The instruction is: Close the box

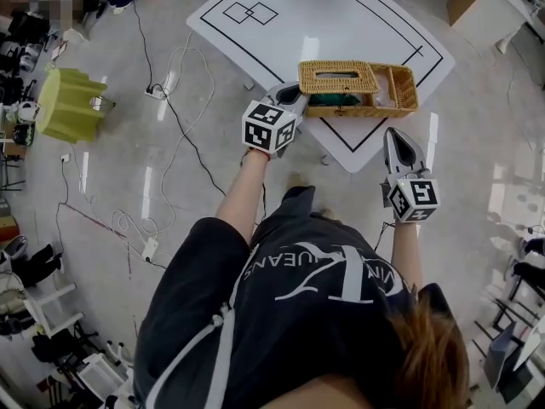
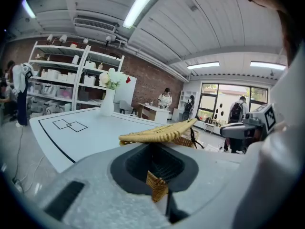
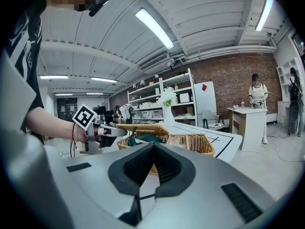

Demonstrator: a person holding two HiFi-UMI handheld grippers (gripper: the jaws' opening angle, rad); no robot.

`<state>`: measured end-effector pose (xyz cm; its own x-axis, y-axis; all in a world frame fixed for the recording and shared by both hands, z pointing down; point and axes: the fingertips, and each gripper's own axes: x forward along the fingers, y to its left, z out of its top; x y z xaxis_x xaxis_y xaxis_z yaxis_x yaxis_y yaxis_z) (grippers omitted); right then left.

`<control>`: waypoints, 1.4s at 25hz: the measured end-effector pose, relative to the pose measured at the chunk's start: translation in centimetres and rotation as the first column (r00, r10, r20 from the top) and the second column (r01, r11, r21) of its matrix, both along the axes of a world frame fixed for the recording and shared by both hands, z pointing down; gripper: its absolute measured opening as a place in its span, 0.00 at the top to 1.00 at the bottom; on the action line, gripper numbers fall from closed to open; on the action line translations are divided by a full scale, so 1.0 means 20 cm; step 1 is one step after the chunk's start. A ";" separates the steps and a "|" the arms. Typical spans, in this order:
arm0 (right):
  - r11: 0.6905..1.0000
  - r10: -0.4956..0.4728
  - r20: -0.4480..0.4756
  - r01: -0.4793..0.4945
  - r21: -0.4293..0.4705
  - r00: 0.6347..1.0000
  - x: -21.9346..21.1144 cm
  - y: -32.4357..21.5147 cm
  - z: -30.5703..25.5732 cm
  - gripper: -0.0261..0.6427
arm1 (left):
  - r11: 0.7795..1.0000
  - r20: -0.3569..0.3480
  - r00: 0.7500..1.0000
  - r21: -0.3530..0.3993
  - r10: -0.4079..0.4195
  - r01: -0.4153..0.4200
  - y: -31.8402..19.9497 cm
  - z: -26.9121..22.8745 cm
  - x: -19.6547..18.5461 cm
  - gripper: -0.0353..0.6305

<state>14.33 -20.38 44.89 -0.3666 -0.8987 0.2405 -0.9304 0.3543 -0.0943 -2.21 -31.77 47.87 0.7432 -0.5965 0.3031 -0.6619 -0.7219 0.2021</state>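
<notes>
From the head view, we judge the closing half done: the woven lid (image 1: 338, 77) lies over the left part of the wicker box (image 1: 402, 102), which stands near the corner of the white table (image 1: 281, 32), while the right part is uncovered. A dark green thing (image 1: 335, 100) shows under the lid; what the open part holds we cannot tell. The left gripper (image 1: 294, 93) is at the box's left end; the right gripper (image 1: 397, 136) hangs off the table corner, well apart from the box. In the left gripper view, our jaws are pressed together on a wicker tab (image 2: 156, 186), and the lid beyond sits tilted, not flat. In the right gripper view, the jaws meet with nothing between them, and the lid stands raised above the rim. What we think is left is lowering it flat.
</notes>
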 end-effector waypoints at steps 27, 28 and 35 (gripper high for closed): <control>0.999 -0.029 0.015 0.029 -0.024 0.999 0.00 0.12 0.08 0.97 | 0.994 0.012 0.995 -0.055 -0.099 0.100 0.20 0.09 -0.12 0.94; 0.999 -0.031 0.015 0.031 -0.024 0.999 0.00 0.12 0.08 0.97 | 0.993 0.011 0.995 -0.060 -0.102 0.102 0.20 0.10 -0.12 0.94; 0.999 -0.039 0.014 0.039 -0.027 0.999 0.00 0.14 0.09 0.97 | 0.988 0.006 0.992 -0.090 -0.123 0.123 0.23 0.14 -0.13 0.94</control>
